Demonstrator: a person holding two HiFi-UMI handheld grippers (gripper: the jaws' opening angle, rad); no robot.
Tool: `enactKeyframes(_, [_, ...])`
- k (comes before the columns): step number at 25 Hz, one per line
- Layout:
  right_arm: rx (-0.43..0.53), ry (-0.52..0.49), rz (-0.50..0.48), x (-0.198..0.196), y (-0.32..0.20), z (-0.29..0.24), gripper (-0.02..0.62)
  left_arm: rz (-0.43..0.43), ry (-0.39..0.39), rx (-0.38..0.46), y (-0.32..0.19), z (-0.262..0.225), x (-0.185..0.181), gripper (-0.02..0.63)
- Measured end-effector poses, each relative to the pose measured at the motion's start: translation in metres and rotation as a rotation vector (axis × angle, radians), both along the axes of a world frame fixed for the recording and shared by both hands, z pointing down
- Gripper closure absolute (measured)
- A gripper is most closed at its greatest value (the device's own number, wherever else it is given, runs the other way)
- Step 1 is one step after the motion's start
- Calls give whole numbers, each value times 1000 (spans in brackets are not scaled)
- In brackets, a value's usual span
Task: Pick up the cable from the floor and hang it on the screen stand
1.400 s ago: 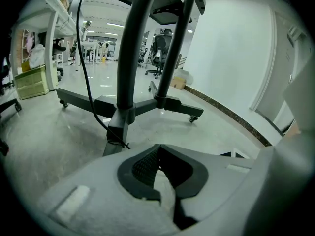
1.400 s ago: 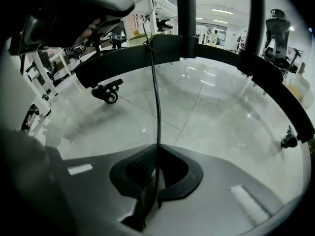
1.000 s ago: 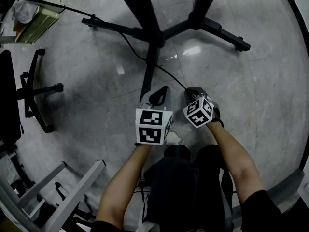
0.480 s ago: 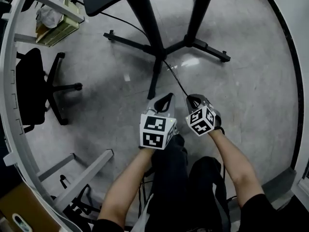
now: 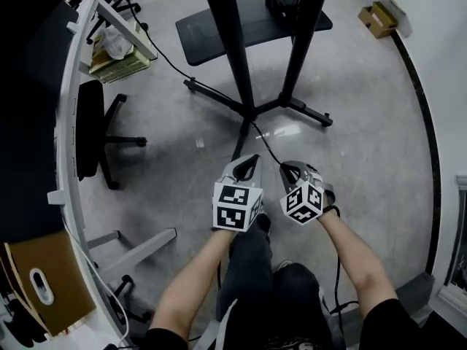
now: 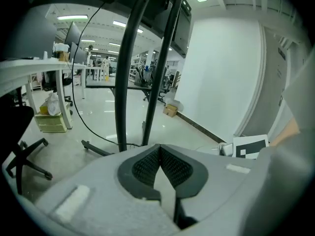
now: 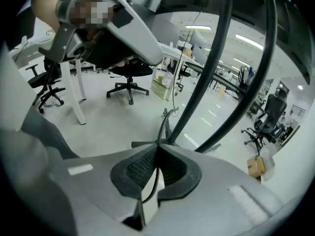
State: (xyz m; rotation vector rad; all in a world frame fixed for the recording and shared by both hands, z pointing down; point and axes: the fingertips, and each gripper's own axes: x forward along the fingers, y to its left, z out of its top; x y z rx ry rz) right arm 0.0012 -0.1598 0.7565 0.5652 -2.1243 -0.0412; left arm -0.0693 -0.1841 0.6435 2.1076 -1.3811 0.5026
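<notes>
A thin black cable (image 5: 266, 146) runs from the base of the black two-pole screen stand (image 5: 248, 110) to my right gripper (image 5: 290, 169). In the right gripper view the cable (image 7: 162, 129) passes between the ribbed pads, and my right gripper (image 7: 157, 149) is shut on it. Its other stretch leads from the stand base off to the left, under the desk. My left gripper (image 5: 244, 168) hovers just left of the right one. Seen from its own camera, my left gripper (image 6: 158, 149) is shut with nothing in it. The stand's poles (image 6: 129, 73) rise straight ahead.
A black office chair (image 5: 91, 126) and a curved white desk (image 5: 69, 122) stand at the left. A dark shelf (image 5: 219, 24) sits on the stand. A cardboard box (image 5: 378, 19) lies by the right wall. The person's legs are below the grippers.
Both grippers have risen away from the floor, and the right one has lifted the cable with it. The stand now looks farther off and more of the room shows.
</notes>
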Motion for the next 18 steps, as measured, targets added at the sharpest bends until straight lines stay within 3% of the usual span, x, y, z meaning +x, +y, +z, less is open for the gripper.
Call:
enactKeyframes(7, [234,34,-178,3,4,-128,586,-33,-9,70,8,-94,4,607])
enactKeyframes(12, [434,25,-279,-10,-21,-246,586,-64,6,178,-6,-180,-6,607])
enactKeyframes(18, [639,-30,-334,-27,-57,-391,584,-90,-58,325,-31,-294,-26,607])
